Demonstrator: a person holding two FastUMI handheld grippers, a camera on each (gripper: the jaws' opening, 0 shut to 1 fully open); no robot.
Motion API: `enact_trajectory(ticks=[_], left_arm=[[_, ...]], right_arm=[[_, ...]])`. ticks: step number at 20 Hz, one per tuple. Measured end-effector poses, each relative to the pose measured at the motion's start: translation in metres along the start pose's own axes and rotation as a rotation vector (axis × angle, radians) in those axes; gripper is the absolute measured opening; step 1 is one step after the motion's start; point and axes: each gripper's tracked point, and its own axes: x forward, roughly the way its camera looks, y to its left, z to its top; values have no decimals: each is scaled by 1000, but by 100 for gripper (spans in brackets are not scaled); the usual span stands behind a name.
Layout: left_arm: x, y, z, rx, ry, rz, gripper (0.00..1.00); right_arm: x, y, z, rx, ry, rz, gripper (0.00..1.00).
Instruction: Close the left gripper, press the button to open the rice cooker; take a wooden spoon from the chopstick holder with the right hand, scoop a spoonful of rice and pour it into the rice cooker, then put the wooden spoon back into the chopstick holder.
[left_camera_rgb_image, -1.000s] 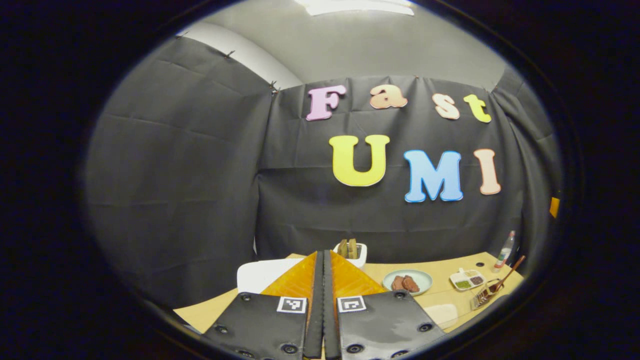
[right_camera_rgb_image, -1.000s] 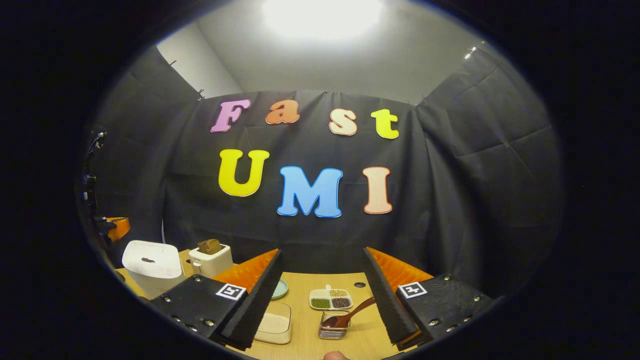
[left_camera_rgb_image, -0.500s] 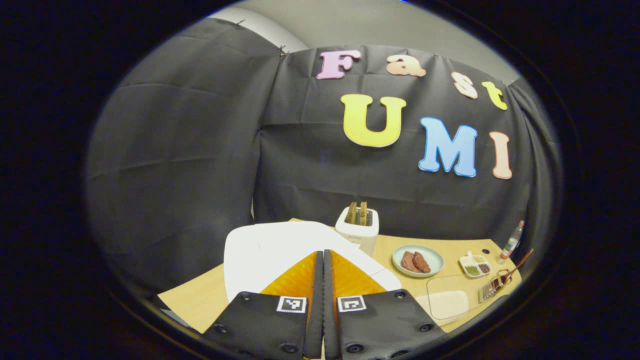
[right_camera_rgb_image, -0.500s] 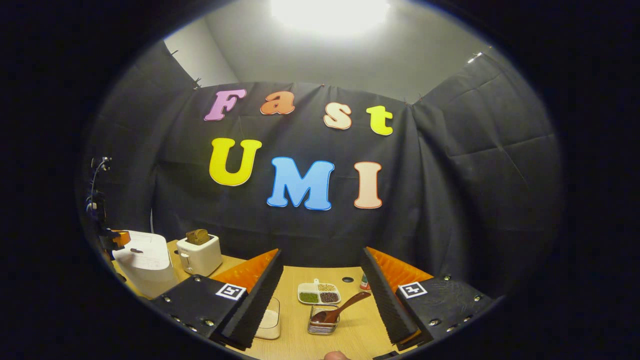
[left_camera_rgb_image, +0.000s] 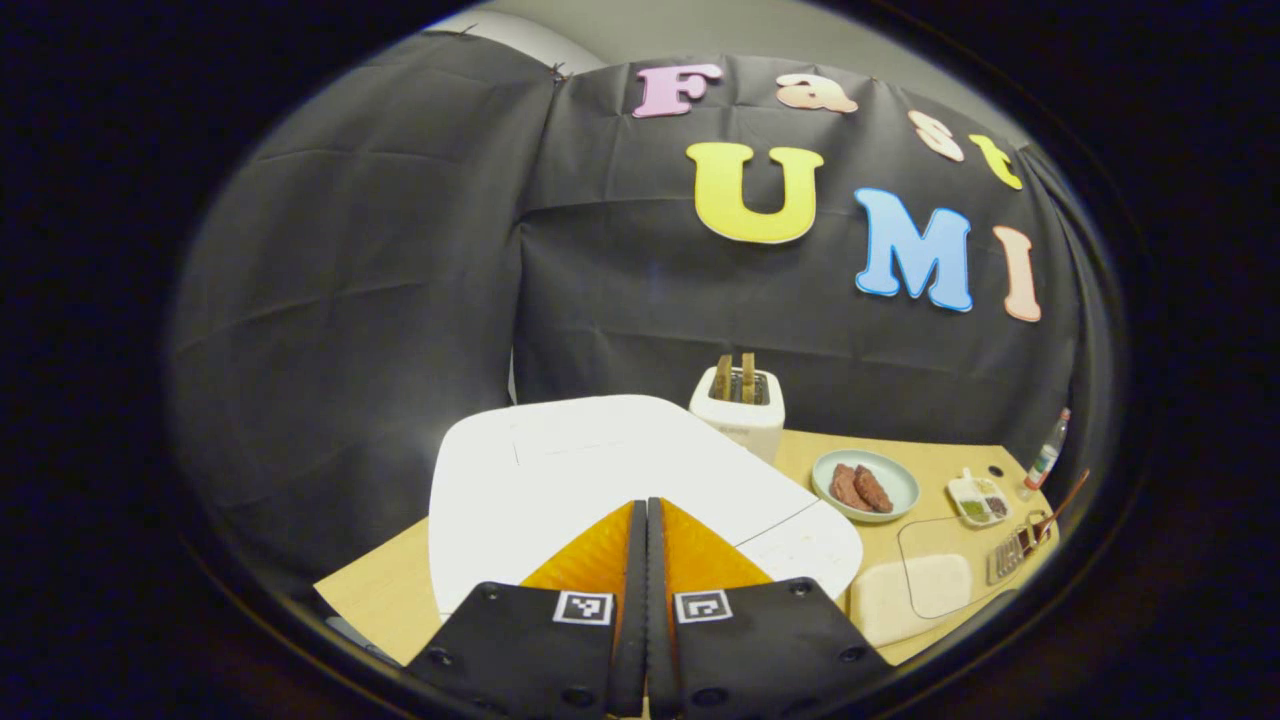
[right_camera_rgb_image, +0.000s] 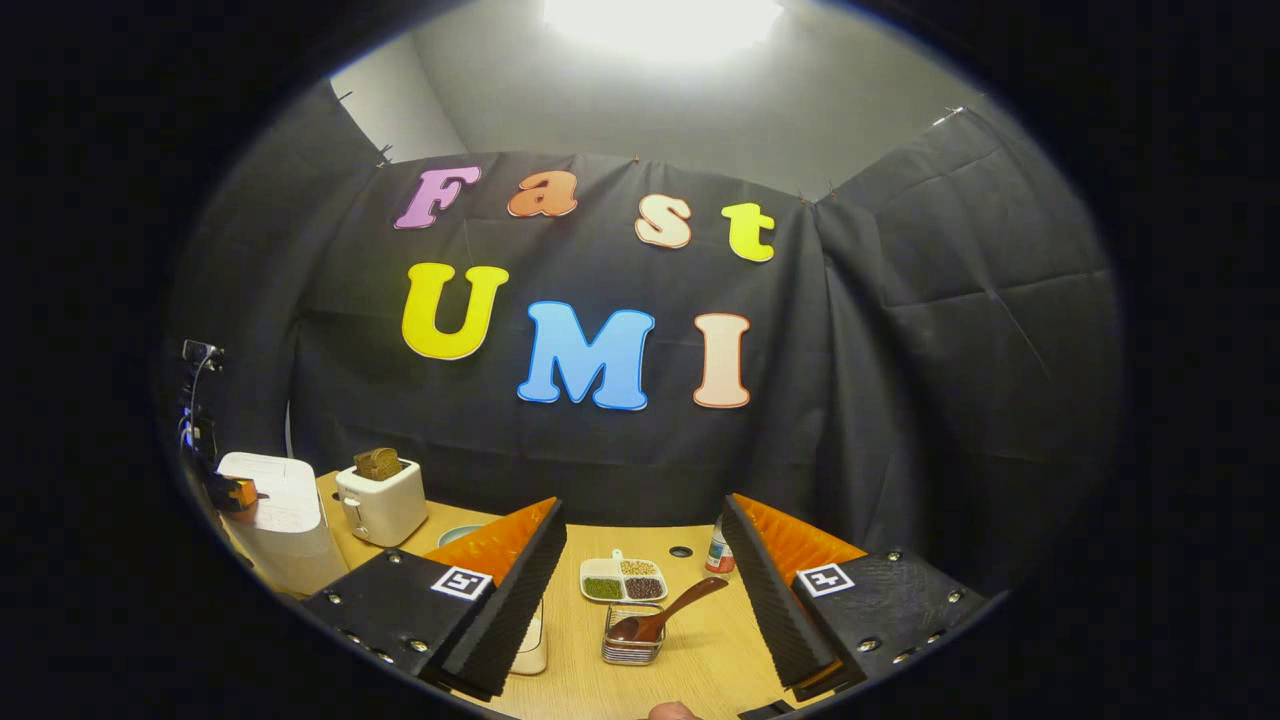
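Both fingers of the left gripper are pressed together with nothing between them, over the closed white rice cooker. Right gripper hangs wide open and empty above the table; ahead, the wooden spoon stands bowl-down in the wire chopstick holder, its handle slanting up to the right.

White all over on the rice cooker, plain and smooth, and the toaster behind it is white too, with brown slices of bread poking up. Pale green plate, reddish-brown pieces on it. The table shows a light wood grain. A dark brown wooden spoon sits in a silvery wire chopstick holder. Green, tan and dark grains fill the white divided dish.
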Motion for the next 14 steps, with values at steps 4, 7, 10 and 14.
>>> enact_trajectory(ticks=[4, 7, 10, 14], left_arm=[[-5, 0, -9, 10, -6, 7, 9], [-7, 2, -9, 16, -9, 0, 7], [-3, 3, -5, -5, 28, -1, 9], [-13, 4, 24, 17, -20, 27, 9]], right_arm=[[2, 5, -1, -6, 2, 14, 95], [0, 10, -4, 0, 9, 27, 95], [-1, 8, -3, 6, 3, 35, 95], [-1, 1, 2, 12, -17, 36, 95]])
